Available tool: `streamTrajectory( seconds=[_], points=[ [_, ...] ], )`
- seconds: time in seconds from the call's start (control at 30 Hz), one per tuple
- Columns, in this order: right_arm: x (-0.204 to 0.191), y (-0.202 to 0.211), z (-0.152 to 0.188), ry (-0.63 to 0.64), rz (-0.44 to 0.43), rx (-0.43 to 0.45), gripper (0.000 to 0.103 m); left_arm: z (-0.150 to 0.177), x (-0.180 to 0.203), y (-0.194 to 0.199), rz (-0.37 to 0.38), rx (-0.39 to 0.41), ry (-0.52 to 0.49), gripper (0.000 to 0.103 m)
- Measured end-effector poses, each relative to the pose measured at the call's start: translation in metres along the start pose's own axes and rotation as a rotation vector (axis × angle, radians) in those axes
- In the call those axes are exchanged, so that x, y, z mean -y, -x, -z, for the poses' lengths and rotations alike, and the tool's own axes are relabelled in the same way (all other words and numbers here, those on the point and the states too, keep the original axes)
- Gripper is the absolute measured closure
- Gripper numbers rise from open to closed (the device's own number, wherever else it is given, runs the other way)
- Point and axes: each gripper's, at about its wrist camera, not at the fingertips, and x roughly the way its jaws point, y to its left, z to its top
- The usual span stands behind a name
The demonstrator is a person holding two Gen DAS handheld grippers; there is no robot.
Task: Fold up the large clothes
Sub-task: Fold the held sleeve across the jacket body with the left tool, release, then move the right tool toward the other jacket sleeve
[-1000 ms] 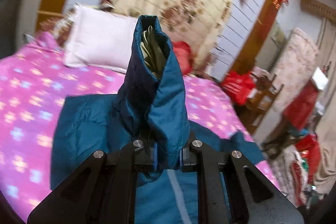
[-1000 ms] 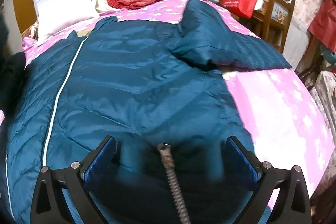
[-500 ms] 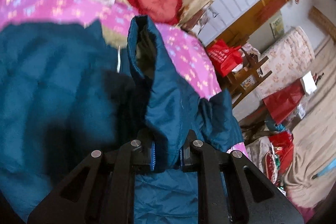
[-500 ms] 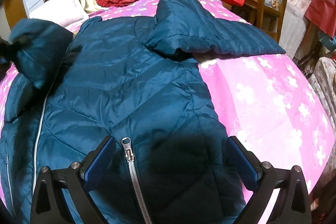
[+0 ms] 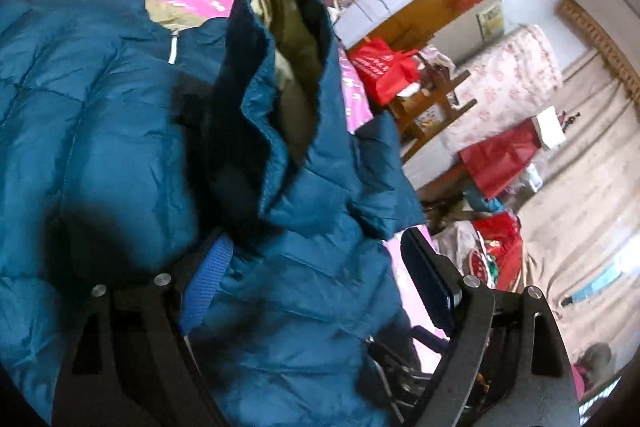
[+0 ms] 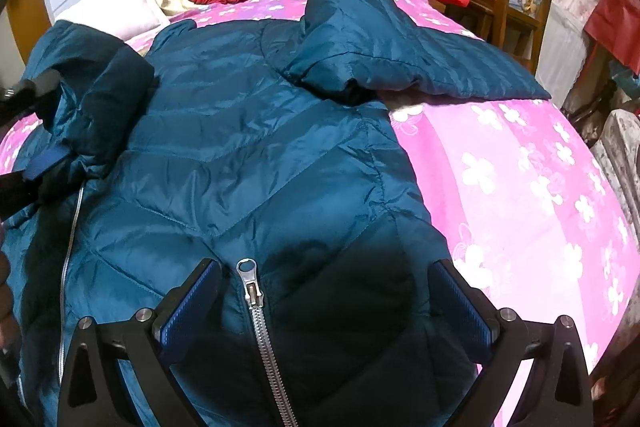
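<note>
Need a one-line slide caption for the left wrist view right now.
Left gripper opening around the teal jacket's sleeve, laid across the jacket body.

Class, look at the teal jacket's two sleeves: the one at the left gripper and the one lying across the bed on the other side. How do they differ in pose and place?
The left sleeve stands bunched between the opening jaws of the left gripper, its cuff gaping to show olive lining; the right sleeve lies loosely folded. The left sleeve sits over the jacket's body; the right sleeve stretches out onto the pink bedspread. Both are quilted teal.
</note>
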Motion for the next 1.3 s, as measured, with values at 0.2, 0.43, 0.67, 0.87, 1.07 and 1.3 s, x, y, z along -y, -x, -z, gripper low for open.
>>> streamTrajectory(
  seconds=[0.2,0.43,0.67,0.87,1.07,1.3],
  points=[
    [0.001,-0.002,0.000,-0.011,0.000,-0.006,0.000,0.005,-0.001,0.007,0.025,-0.006,-0.001,0.017],
    [0.000,-0.002,0.002,-0.004,0.002,-0.007,0.000,0.009,-0.010,0.004,0.018,-0.011,0.038,0.017],
    [-0.003,-0.002,0.001,-0.002,-0.002,-0.008,0.000,0.014,-0.031,0.039,-0.114,0.041,-0.002,0.017],
    [-0.017,0.006,-0.001,0.010,-0.039,0.036,0.000,0.008,-0.063,0.091,-0.518,0.197,-0.081,0.017],
    [-0.071,0.016,-0.028,0.138,-0.150,0.152,0.000,0.007,-0.103,0.132,-0.834,0.312,-0.051,0.017],
    [-0.154,-0.010,-0.076,0.261,-0.360,0.179,0.000,0.023,-0.144,0.132,-0.781,0.288,0.049,0.017]
  ],
)
